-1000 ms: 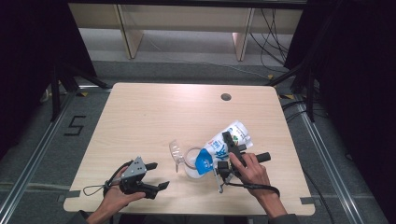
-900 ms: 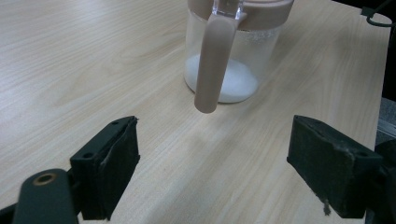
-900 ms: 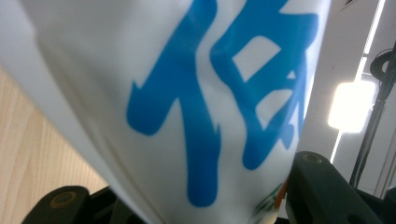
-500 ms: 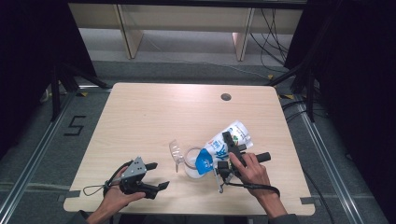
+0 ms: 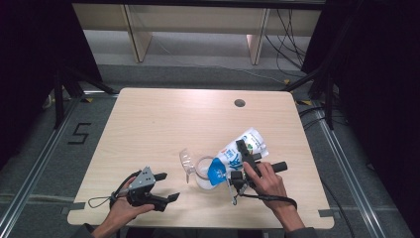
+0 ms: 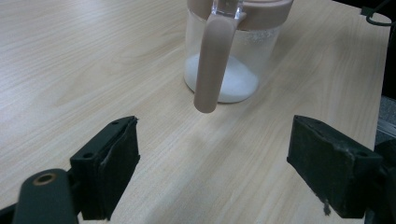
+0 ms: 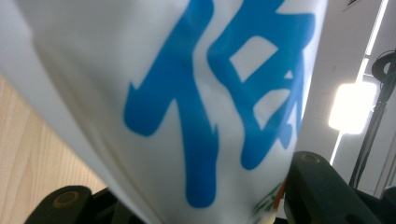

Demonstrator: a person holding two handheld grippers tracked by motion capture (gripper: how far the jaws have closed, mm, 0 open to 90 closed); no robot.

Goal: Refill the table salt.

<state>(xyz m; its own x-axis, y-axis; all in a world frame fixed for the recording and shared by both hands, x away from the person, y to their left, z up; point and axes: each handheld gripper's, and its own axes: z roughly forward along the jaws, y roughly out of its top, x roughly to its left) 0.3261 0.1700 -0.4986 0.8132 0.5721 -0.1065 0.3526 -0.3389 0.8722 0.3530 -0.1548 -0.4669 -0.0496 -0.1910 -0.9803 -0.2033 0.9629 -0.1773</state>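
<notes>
Pouch (image 5: 241,150) tilted over jar (image 5: 203,168)

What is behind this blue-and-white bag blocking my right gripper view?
Observer: In the high view the right hand-held gripper holds the bag tilted, mouth over a clear jar.
Operator: Anything in the jar?
Observer: Yes, the left gripper view shows white powder at its bottom.
Operator: And the other gripper?
Observer: The left hand-held gripper is open, apart from the jar, facing its pinkish handle.
</notes>
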